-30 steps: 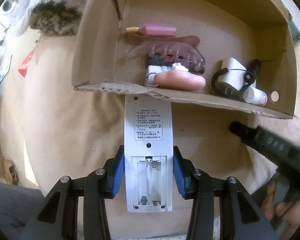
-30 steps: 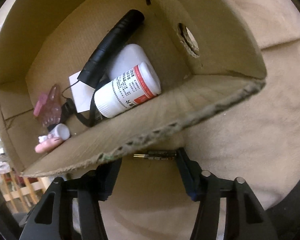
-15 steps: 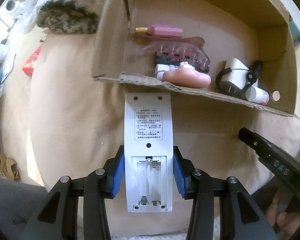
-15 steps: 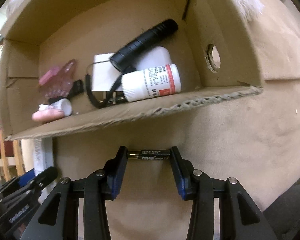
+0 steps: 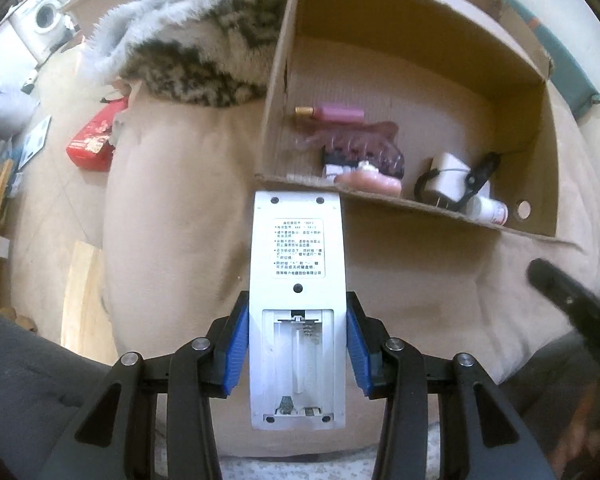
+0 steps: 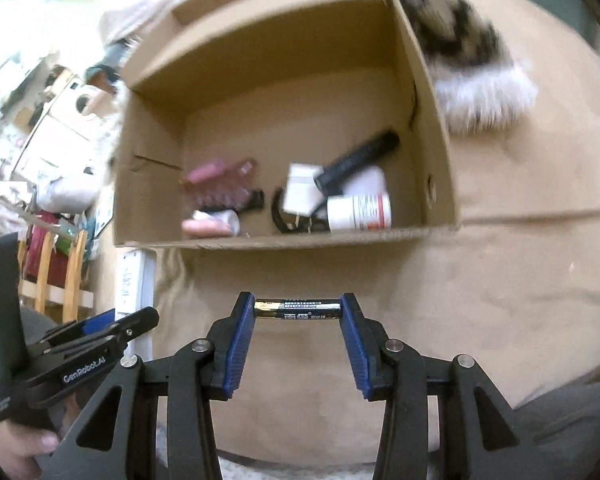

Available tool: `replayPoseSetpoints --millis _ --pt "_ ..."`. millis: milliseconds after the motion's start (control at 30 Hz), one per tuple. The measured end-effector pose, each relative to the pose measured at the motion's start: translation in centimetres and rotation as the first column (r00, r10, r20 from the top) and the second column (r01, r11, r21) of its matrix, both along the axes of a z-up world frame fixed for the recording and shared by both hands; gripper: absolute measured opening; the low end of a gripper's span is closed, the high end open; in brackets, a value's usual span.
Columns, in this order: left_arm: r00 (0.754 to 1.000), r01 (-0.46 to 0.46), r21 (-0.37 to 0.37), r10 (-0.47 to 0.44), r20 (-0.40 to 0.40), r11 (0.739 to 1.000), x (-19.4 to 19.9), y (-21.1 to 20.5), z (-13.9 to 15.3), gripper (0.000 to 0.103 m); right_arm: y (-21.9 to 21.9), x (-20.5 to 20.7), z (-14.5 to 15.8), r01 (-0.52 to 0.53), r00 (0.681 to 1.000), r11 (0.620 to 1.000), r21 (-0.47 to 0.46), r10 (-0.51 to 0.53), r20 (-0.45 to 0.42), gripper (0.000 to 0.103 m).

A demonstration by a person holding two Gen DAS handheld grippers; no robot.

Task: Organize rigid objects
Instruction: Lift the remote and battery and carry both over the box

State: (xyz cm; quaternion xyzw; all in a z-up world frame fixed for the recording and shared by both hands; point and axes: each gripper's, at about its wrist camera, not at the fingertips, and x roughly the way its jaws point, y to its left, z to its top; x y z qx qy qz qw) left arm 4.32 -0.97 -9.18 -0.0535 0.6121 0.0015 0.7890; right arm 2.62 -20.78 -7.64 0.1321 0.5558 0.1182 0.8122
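Observation:
My left gripper (image 5: 298,334) is shut on a white remote control (image 5: 297,280), held back side up with its battery compartment open and empty. My right gripper (image 6: 298,312) is shut on a black battery (image 6: 298,309), held crosswise between the blue pads. Both are in front of a cardboard box (image 5: 380,196) lying on its side on a beige cushion (image 5: 172,220). The box (image 6: 260,242) holds a pink hair claw (image 5: 364,148), a pink tube (image 5: 336,113), a white charger (image 5: 448,178), a black cylinder (image 6: 360,158) and a white pill bottle (image 6: 360,212).
A furry grey-white pillow (image 5: 196,44) lies left of the box. A red packet (image 5: 94,146) and a wooden board (image 5: 82,292) are on the floor at left. The right gripper's body (image 5: 572,308) shows at the right edge of the left wrist view.
Both grippers have drawn back from the box, so it looks smaller and farther. The remote and the battery stay gripped.

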Motion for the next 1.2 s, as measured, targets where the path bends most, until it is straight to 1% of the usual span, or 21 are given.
replayPoseSetpoints --millis 33,100,133,167,233,367,500,600,733,833,967,1033,1067,1200 --pt "1.000 -0.001 -0.003 0.001 -0.005 1.000 0.0 0.2 0.4 0.040 -1.0 0.4 0.9 -0.004 1.000 1.000 0.006 0.004 0.023 0.046" --pt "1.000 -0.010 -0.057 0.008 -0.028 0.998 -0.6 0.5 1.0 0.040 -1.1 0.2 2.4 -0.015 0.997 1.000 0.008 0.014 0.070 0.046" --pt "1.000 0.007 -0.054 -0.008 -0.017 0.999 -0.9 0.3 1.4 0.040 -1.2 0.6 3.0 -0.022 0.996 1.000 0.007 0.022 0.086 0.046" --pt "1.000 0.021 -0.032 -0.021 0.010 0.999 -1.1 0.1 2.0 0.040 -1.3 1.1 3.0 -0.030 0.994 1.000 0.003 0.029 0.102 0.046" --pt "0.997 0.028 -0.001 -0.028 0.065 1.000 -1.5 0.0 3.1 0.040 -1.5 1.2 4.5 -0.043 0.988 0.999 -0.017 0.045 0.146 0.046" --pt "0.988 0.020 0.025 -0.023 0.150 0.999 -1.6 0.1 5.1 0.040 -1.4 1.8 6.2 -0.058 0.972 0.997 -0.056 0.069 0.225 0.046" --pt "0.972 0.021 0.054 -0.033 0.233 0.998 -0.1 -0.2 7.0 0.040 -2.1 2.6 7.6 -0.064 0.963 0.997 -0.053 0.076 0.259 0.046" --pt "0.963 0.016 0.056 -0.030 0.269 0.998 1.6 -0.4 8.2 0.040 -1.9 3.7 7.7 -0.069 0.957 0.996 -0.064 0.084 0.278 0.046" --pt "0.951 0.002 0.066 -0.023 0.309 0.998 4.5 -0.9 9.1 0.040 -1.8 5.4 7.8 -0.074 0.947 0.994 -0.082 0.096 0.305 0.046" --pt "0.946 -0.001 0.063 -0.020 0.324 0.998 6.8 -1.3 9.3 0.040 -1.9 6.8 7.8 -0.068 0.946 0.995 -0.073 0.087 0.313 0.046" --pt "0.939 0.014 0.073 -0.038 0.343 0.997 9.2 -2.0 8.7 0.040 -1.9 8.8 7.5 -0.055 0.943 0.996 -0.075 0.076 0.324 0.046" --pt "0.938 0.022 0.075 -0.047 0.342 0.997 10.2 -2.2 8.1 0.040 -2.0 9.9 6.9 -0.049 0.947 0.997 -0.065 0.067 0.315 0.046" --pt "0.938 0.028 0.063 -0.048 0.343 0.998 10.8 -2.3 7.6 0.040 -2.0 10.3 6.7 -0.045 0.948 0.997 -0.063 0.062 0.312 0.046" --pt "0.935 0.051 0.058 -0.068 0.349 0.997 12.3 -3.0 5.7 0.040 -2.3 11.9 4.5 -0.027 0.961 0.998 -0.053 0.041 0.272 0.046"
